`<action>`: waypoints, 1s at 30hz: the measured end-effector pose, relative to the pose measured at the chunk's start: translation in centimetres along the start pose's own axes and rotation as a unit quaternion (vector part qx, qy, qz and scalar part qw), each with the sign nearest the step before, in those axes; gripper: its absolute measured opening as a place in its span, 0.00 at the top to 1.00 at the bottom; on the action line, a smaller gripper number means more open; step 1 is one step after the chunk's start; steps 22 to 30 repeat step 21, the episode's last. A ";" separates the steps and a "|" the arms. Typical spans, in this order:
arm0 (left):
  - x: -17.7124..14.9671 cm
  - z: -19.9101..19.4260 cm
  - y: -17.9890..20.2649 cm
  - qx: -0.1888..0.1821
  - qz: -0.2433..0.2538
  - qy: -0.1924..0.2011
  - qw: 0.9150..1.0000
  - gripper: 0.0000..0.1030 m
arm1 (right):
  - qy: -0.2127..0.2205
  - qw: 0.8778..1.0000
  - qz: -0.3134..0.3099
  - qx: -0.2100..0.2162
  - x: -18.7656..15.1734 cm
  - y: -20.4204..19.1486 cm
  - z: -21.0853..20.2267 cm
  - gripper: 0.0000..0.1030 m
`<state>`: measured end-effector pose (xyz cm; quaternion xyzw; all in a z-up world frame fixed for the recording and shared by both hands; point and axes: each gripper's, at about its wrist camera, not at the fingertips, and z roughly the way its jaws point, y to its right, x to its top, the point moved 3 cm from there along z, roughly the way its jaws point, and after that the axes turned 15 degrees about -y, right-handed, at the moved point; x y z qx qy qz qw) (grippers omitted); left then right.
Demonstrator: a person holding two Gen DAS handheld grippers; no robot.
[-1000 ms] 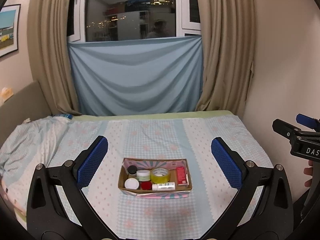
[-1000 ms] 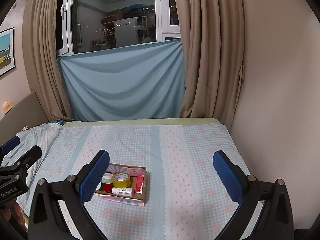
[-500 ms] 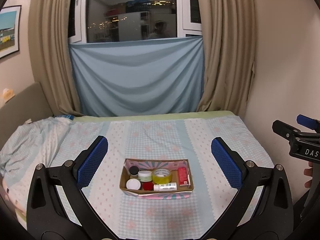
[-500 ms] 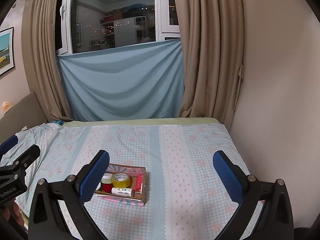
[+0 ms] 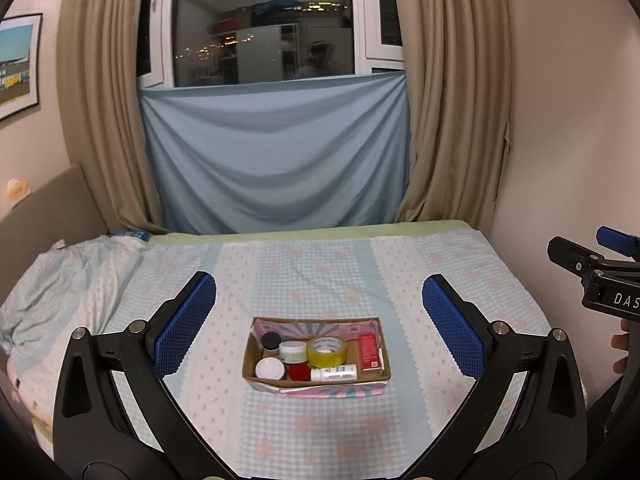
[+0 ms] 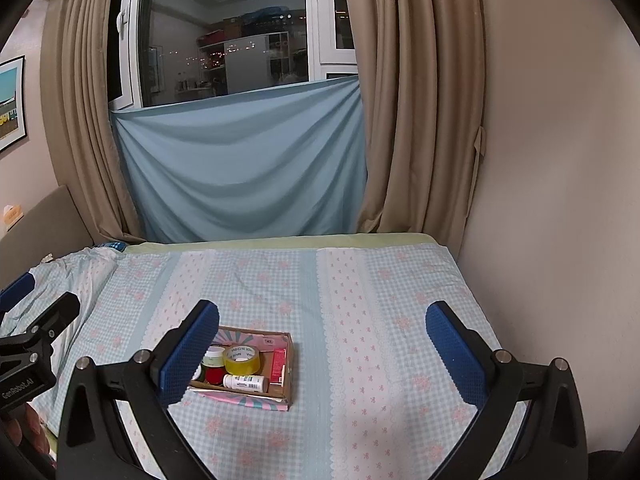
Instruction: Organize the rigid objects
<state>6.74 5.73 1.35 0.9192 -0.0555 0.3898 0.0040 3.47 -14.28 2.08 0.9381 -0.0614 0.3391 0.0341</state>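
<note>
A small cardboard box sits on the bed. It holds a yellow tape roll, a white bottle lying flat, a red carton, and small jars with black, green, white and red lids. My left gripper is open and empty, held above and in front of the box. My right gripper is open and empty, to the right of the box; its left finger hides the box's left part. The tape roll and bottle show there too.
The bed has a blue checked sheet with pink flowers. A wall runs along its right side. Curtains and a blue cloth hang at the far end. Rumpled bedding lies at the left.
The box sits slightly lower and more centred in the left wrist view; the left gripper shifted a little. Both grippers stay open and empty.
</note>
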 end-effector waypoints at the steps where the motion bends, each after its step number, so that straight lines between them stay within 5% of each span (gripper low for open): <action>1: 0.0 0.0 0.0 0.000 0.000 0.001 1.000 0.00 | 0.000 1.000 0.000 0.001 0.0 0.0 0.1 0.00; 14: -0.2 -0.8 -1.2 0.027 -0.020 0.039 0.999 0.00 | 0.001 1.000 0.004 -0.003 -0.1 -0.2 0.1 0.00; 30: -0.4 1.0 -2.1 0.014 -0.022 0.022 0.999 0.00 | -0.015 1.000 0.014 -0.006 0.4 -0.6 1.7 0.00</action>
